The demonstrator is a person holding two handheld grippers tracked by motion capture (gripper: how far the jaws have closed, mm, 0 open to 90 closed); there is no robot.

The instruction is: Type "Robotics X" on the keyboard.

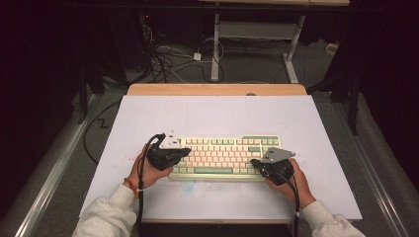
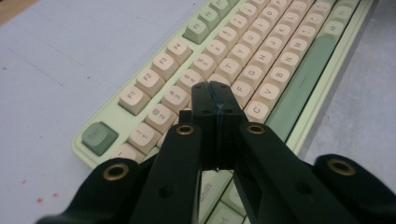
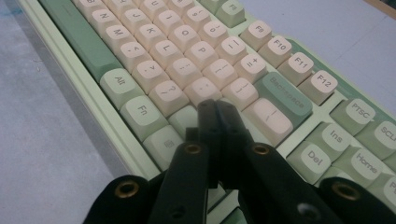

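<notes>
A pale green keyboard (image 1: 225,157) with cream and green keys lies near the front of the white table mat (image 1: 217,118). My left gripper (image 1: 184,152) hovers over the keyboard's left end, held in a hand. In the left gripper view its jaws are pressed together with nothing between them, tips (image 2: 215,95) just above the letter keys (image 2: 254,70). My right gripper (image 1: 256,162) rests over the keyboard's right end. In the right gripper view its jaws (image 3: 215,109) are shut and empty, above the keys beside the green Backspace key (image 3: 283,97).
The mat covers a wooden table (image 1: 217,89) whose far edge shows beyond it. Cables (image 1: 168,61) and a desk frame (image 1: 257,44) stand on the floor behind. Bare mat surrounds the keyboard on all sides.
</notes>
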